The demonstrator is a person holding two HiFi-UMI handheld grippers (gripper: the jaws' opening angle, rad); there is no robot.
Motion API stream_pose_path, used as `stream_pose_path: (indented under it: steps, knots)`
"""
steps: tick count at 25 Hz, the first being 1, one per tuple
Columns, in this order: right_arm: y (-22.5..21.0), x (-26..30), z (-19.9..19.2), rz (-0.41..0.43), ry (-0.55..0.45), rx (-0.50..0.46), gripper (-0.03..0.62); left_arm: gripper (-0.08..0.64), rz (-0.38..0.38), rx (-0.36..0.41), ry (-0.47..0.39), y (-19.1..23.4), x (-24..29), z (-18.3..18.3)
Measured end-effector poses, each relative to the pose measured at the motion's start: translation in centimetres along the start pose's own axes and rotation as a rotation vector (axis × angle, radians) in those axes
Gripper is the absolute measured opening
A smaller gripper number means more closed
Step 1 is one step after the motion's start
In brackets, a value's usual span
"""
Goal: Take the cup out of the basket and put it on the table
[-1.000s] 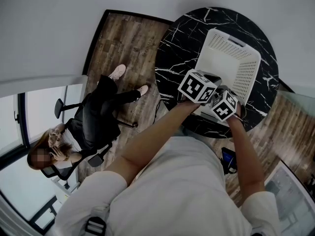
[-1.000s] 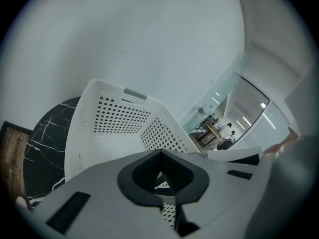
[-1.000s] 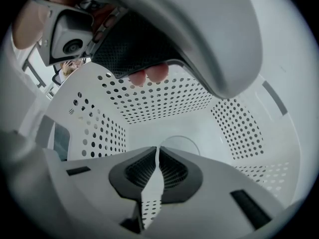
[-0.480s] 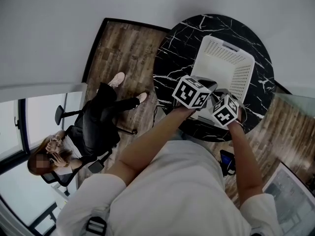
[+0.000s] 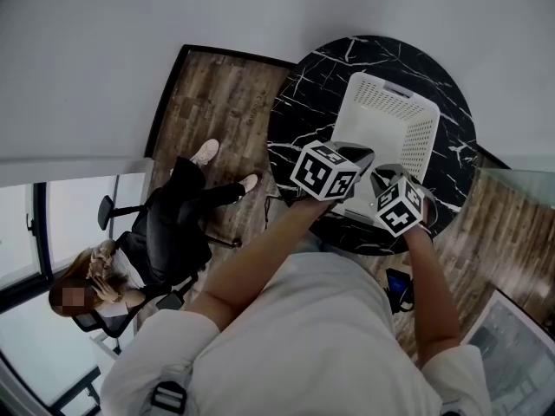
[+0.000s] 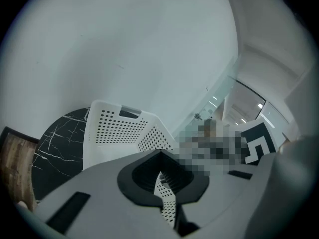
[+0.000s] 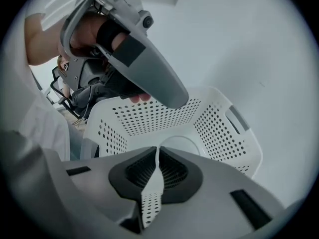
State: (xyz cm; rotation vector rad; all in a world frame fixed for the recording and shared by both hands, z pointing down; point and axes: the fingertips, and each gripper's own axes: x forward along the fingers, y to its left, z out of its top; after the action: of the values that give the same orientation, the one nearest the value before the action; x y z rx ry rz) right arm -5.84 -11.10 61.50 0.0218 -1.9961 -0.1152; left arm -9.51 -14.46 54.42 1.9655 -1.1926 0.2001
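Observation:
A white perforated basket [image 5: 390, 124] stands on the round black marble table [image 5: 299, 85]. In the right gripper view a white round cup [image 7: 185, 144] lies on the floor of the basket [image 7: 214, 128]. The head view does not show the cup. My left gripper [image 5: 359, 156] hangs at the basket's near-left rim, its jaws together, and the basket's wall [image 6: 119, 133] shows through the slit of the left gripper [image 6: 159, 154]. My right gripper [image 5: 388, 177] is at the near rim, also shut and holding nothing. The right gripper [image 7: 158, 151] points into the basket.
The table's near edge [image 5: 347, 237] lies just under my arms, with wooden floor [image 5: 208, 102] to the left. A person sits in a black chair [image 5: 165, 224] at lower left. A dark flat device [image 5: 401, 286] lies below the table edge.
My head view has shifted a little. The two marker cubes have drawn slightly apart at the basket's near rim. The basket has stayed on the table.

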Motion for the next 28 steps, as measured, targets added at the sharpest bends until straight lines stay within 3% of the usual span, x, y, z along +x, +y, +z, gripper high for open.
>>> stream_pose_path:
  steps: [17,28]
  knots:
    - [-0.5,-6.6,2.7,-0.058,-0.062,-0.053,0.023,0.005,-0.007,0.029,-0.060,-2.0,-2.4,2.0]
    - [-0.5,-9.3,2.6,-0.091,-0.086,-0.040,0.023,0.005,-0.033,0.071,-0.062,-4.2,-2.1,2.7]
